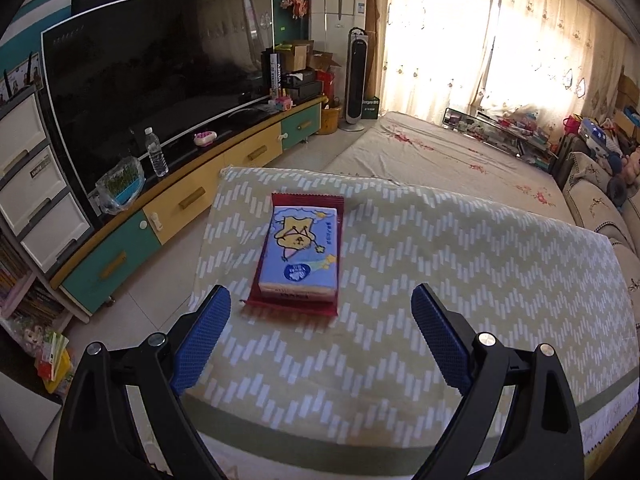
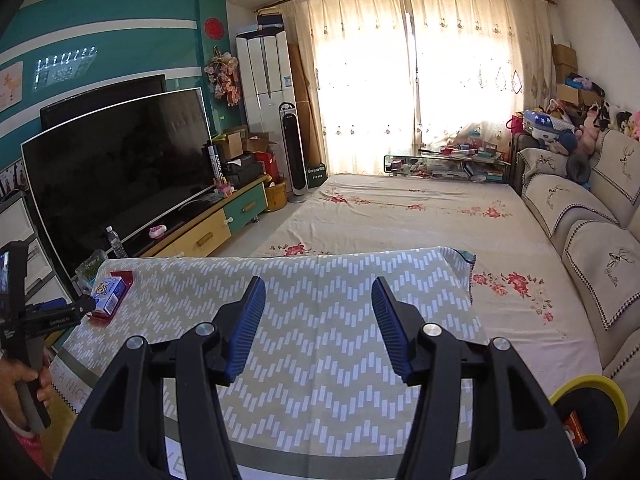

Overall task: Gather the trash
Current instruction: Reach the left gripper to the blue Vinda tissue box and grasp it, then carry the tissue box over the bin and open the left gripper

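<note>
While nothing is collected yet, we see the desk bearing a tissue pack on a red wrapper at twelve o'clock of our left gripper, jaws apart and empty; our right gripper hangs likewise, the yellow bin at four o'clock.

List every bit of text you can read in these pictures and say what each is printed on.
"Deergeo": green crate beside the tower fan.
"A NICE": tablecloth hem, partly cut off.
"DAY", then blurred letters: the same hem in the left wrist view.
Tissue pack: print too blurred to read.
Book spines by the TV: lettering unreadable.
Left gripper: white body label too small.
</note>
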`<act>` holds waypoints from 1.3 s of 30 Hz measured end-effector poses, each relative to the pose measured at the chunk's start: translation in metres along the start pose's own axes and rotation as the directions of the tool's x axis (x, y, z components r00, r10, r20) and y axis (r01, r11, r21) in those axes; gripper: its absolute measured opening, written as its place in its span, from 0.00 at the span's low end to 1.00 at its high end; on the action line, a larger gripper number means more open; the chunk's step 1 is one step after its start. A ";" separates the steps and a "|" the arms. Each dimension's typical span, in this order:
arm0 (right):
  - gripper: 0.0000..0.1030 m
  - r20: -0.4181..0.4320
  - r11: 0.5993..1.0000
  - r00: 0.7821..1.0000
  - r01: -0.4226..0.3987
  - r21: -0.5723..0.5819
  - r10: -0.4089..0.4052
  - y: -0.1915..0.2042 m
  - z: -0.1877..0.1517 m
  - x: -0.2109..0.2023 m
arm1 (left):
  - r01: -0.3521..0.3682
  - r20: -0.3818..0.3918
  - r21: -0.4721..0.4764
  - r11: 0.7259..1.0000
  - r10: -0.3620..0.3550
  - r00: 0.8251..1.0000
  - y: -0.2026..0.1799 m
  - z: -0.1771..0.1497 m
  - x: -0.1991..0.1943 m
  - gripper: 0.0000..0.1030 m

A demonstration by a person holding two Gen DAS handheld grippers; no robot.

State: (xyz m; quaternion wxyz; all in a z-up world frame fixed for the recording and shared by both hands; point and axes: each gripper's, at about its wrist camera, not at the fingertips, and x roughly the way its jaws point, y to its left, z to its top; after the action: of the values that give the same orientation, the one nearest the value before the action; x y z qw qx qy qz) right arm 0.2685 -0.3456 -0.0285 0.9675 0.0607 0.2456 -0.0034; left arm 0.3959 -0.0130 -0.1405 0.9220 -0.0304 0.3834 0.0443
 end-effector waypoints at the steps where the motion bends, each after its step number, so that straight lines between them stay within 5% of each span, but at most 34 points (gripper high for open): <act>1: 0.51 -0.006 1.000 1.000 -0.002 0.000 0.002 0.000 -0.001 0.002 | 0.001 -0.012 -0.004 1.000 -0.002 1.000 0.003 0.005 0.007 0.88; 8: 0.51 -0.031 1.000 1.000 -0.007 -0.019 0.006 0.006 -0.006 0.010 | -0.052 -0.100 0.023 0.998 0.054 0.994 0.002 0.020 0.052 0.87; 12: 0.51 -0.030 1.000 1.000 -0.011 -0.020 0.010 0.008 -0.006 0.009 | -0.037 -0.162 -0.012 0.999 0.034 0.986 0.006 0.022 0.069 0.52; 14: 0.51 -0.026 1.000 1.000 -0.015 -0.015 0.015 0.007 -0.005 0.008 | -0.026 -0.161 -0.026 0.999 0.022 0.987 0.009 0.023 0.068 0.51; 21: 0.51 0.030 1.000 1.000 -0.005 0.016 0.005 -0.008 0.008 -0.011 | 0.028 -0.046 0.048 0.998 -0.025 0.999 -0.012 0.001 -0.003 0.51; 26: 0.51 0.102 0.998 0.995 0.005 0.062 -0.011 -0.029 0.027 -0.048 | 0.139 0.017 0.165 0.976 -0.144 0.989 -0.057 -0.031 -0.077 0.51; 33: 0.51 0.217 0.989 0.968 0.103 0.103 -0.124 -0.081 0.020 -0.145 | 0.356 -0.040 0.346 0.868 -0.365 0.930 -0.150 -0.074 -0.143 0.51; 39: 0.51 0.205 0.930 0.911 0.325 0.173 -0.357 -0.149 -0.023 -0.213 | 0.531 -0.180 0.470 0.705 -0.512 0.840 -0.254 -0.121 -0.176 0.51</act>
State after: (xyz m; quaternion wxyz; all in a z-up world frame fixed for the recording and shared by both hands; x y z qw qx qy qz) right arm 0.0646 -0.4957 0.0362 0.9676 0.0812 0.1365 -0.1961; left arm 0.2139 -0.2864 -0.0956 0.8647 0.1025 0.3736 -0.3197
